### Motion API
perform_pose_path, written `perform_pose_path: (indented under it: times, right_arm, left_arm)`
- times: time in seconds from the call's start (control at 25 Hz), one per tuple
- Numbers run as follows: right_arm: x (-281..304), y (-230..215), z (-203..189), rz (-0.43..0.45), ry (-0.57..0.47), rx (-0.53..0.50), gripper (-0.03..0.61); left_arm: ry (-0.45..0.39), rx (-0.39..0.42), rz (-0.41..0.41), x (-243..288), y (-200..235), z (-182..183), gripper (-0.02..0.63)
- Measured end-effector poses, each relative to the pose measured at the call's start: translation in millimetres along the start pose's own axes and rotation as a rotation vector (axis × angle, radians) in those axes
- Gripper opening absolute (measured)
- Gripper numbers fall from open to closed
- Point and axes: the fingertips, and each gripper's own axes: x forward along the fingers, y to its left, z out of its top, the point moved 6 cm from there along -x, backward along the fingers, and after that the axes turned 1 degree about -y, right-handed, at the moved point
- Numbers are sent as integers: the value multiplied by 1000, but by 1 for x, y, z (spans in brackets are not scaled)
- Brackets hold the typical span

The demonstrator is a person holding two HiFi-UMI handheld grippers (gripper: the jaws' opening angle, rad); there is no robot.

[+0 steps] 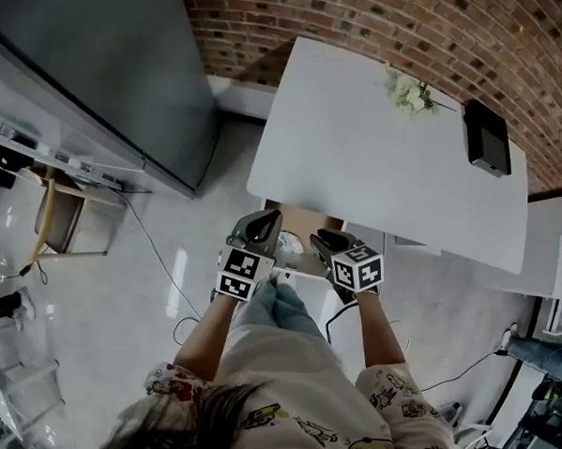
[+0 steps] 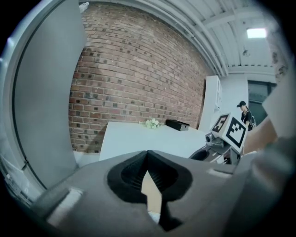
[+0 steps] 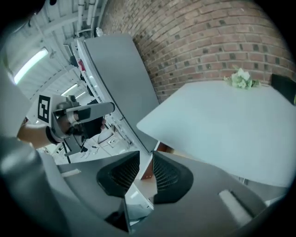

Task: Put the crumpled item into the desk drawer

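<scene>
Under the white desk point(image 1: 379, 149) the drawer point(image 1: 307, 217) stands pulled out, its wooden inside showing. A pale crumpled item point(image 1: 292, 244) lies in it, between my two grippers. The left gripper point(image 1: 265, 226) hovers over the drawer's left side. In the left gripper view its jaws point(image 2: 148, 155) meet at the tips, with wood and a white scrap point(image 2: 155, 216) showing below them. The right gripper point(image 1: 327, 240) is over the drawer's right side. A narrow gap shows between its jaws point(image 3: 146, 159), and through it I see the drawer's wood and white panel, with nothing gripped.
A small bunch of white flowers point(image 1: 410, 92) and a black box point(image 1: 486, 136) sit at the desk's far side by the brick wall. A tall grey partition point(image 1: 102, 59) stands to the left. Cables point(image 1: 177, 326) trail on the shiny floor.
</scene>
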Motion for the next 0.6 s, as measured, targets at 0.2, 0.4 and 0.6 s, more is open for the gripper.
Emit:
perform_pose_path:
  times: [0.2, 0.4, 0.6]
  right_arm:
    - [-54, 28, 48, -30, -170, -57, 100]
    - [-109, 44, 91, -88, -346, -124, 98]
    - [-159, 59, 112, -147, -497, -188, 89]
  left_arm:
    - [-69, 37, -31, -26, -16, 47, -2]
    - [-130, 51, -69, -42, -34, 82, -2]
    - [-169, 48, -71, -54, -44, 101, -2]
